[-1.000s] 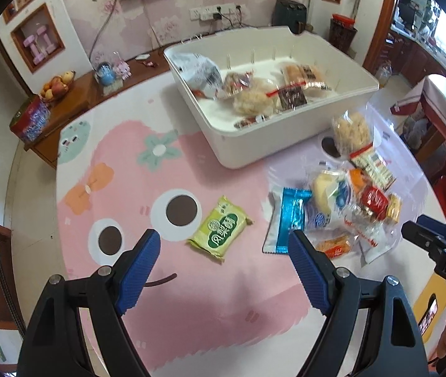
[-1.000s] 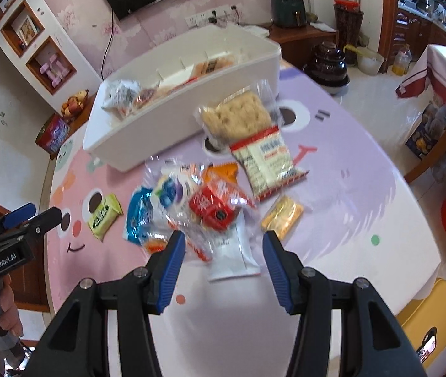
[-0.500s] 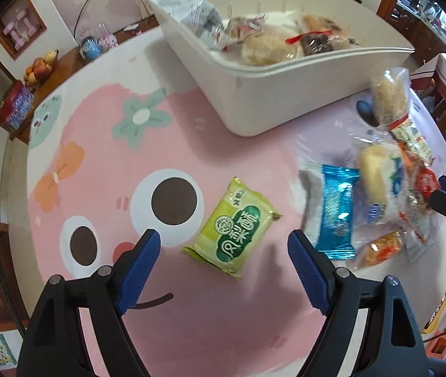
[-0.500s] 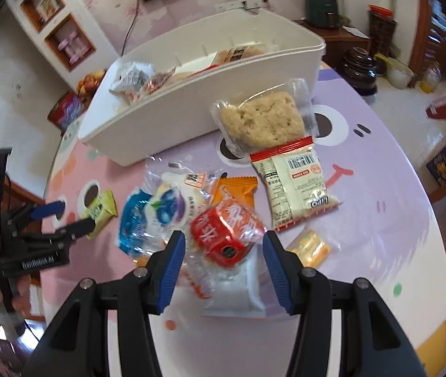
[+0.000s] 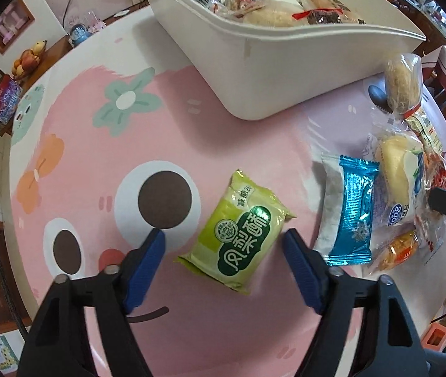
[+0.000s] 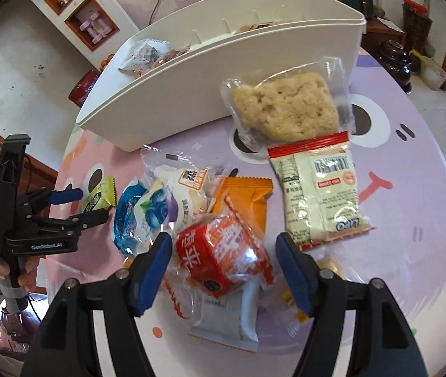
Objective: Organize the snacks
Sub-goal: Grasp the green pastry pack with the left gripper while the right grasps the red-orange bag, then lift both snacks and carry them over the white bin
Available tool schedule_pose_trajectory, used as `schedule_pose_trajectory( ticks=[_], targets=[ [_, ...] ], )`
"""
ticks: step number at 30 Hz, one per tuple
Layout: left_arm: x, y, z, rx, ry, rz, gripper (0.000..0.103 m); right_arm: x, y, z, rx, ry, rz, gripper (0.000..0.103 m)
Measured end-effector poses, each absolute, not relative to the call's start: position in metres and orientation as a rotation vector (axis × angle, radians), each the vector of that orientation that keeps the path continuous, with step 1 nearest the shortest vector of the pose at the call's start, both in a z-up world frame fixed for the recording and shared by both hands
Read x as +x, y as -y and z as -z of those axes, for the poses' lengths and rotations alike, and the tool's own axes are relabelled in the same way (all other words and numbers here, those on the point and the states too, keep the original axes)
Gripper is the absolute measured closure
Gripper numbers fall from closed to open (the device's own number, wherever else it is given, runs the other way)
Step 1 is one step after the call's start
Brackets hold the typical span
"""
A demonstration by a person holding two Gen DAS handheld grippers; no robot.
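Left gripper (image 5: pixel 224 235): fingers spread, straddling green pastry packet (image 5: pixel 238 234) on pink table mat (image 5: pixel 75 144); no contact | Right gripper (image 6: pixel 224 245): fingers spread around red snack packet (image 6: pixel 221 257) atop pile | White bin (image 5: pixel 285 66): far side, partly filled

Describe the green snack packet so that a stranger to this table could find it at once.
Start at the big white bin at the far side of the round cartoon-print table. Come toward the near edge, onto the pink face: the green snack packet lies flat by its large brown eye, between the open left tongs. It lies alone, left of the heaped snack pile, the only lime-green wrapper.
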State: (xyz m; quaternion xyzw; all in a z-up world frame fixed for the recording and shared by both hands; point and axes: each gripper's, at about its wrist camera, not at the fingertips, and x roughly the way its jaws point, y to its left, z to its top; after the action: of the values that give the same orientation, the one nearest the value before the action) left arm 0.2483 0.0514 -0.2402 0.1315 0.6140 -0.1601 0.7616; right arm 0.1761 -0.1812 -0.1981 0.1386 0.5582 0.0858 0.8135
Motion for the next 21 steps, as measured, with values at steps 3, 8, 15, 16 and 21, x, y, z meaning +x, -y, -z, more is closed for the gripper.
schedule_pose_trajectory(
  ticks=[3, 8, 15, 16, 21],
  targets=[
    [0.249, -0.052, 0.239, 0.266, -1.336, 0.372, 0.043, 0.177, 0.176, 0.201, 0.296, -1.204, -0.226, 0.045],
    [0.244, -0.048, 0.235, 0.297, -1.311, 0.394, 0.067, 0.174, 0.176, 0.2, 0.307, -1.204, -0.226, 0.05],
    [0.228, -0.04, 0.224, 0.298, -1.284, 0.398, 0.068, 0.163, 0.181, 0.188, 0.333, -1.179, -0.219, 0.056],
    [0.225, -0.039, 0.221, 0.294, -1.279, 0.401, 0.068, 0.163, 0.179, 0.185, 0.322, -1.175, -0.215, 0.056],
    [0.215, -0.04, 0.193, 0.267, -1.241, 0.43, 0.068, 0.158, 0.173, 0.174, 0.305, -1.164, -0.214, 0.059]
  ],
)
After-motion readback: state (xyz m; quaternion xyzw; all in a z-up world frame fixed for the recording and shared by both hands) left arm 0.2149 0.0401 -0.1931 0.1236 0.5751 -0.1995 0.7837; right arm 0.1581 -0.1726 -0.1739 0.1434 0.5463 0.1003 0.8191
